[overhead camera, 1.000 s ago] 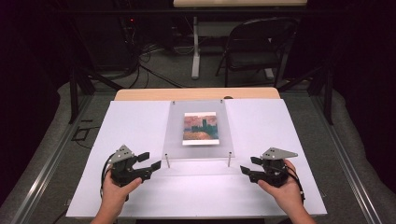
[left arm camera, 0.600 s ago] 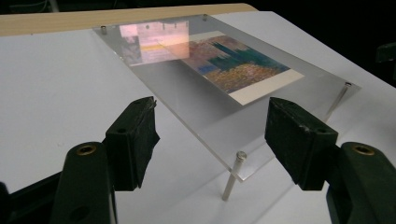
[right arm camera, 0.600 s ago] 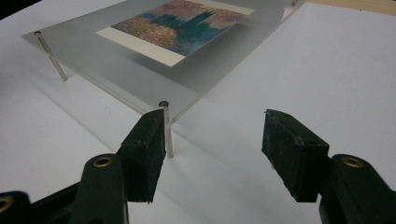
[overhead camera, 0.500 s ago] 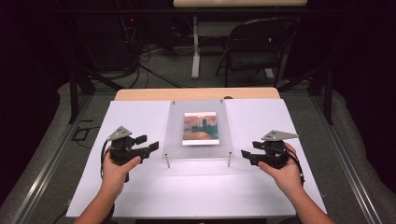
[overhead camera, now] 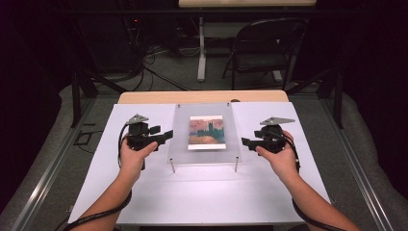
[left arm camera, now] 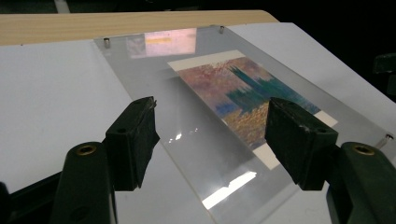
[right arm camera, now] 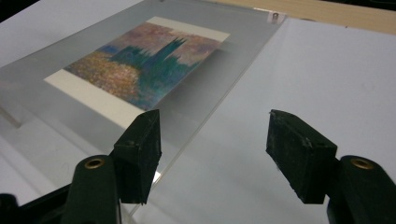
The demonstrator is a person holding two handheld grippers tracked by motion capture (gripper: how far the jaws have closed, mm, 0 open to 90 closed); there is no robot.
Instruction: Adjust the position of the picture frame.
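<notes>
A clear acrylic plate (overhead camera: 204, 156) stands on short metal posts in the middle of the white table. A print of a painting (overhead camera: 207, 132) with a white border lies flat at the plate; the left gripper view shows this print (left arm camera: 233, 88) ahead of the jaws. My left gripper (overhead camera: 168, 136) is level beside the plate's left edge, open, pointing inward. My right gripper (overhead camera: 244, 142) faces the plate's right edge. Its jaws have just been opening, with nothing pressed between them. In the right gripper view the plate's edge (right arm camera: 219, 98) runs just ahead of my right gripper (right arm camera: 212, 116).
Metal posts (overhead camera: 172, 166) (overhead camera: 236, 164) hold the plate's near corners. White sheet (overhead camera: 207, 197) covers the table, with a wooden strip (overhead camera: 202, 97) at the far edge. A folding chair (overhead camera: 262, 48) and floor cables lie beyond.
Both hands have moved away from the table's near edge, up along the plate's two sides. The right jaws stand a little wider than before.
</notes>
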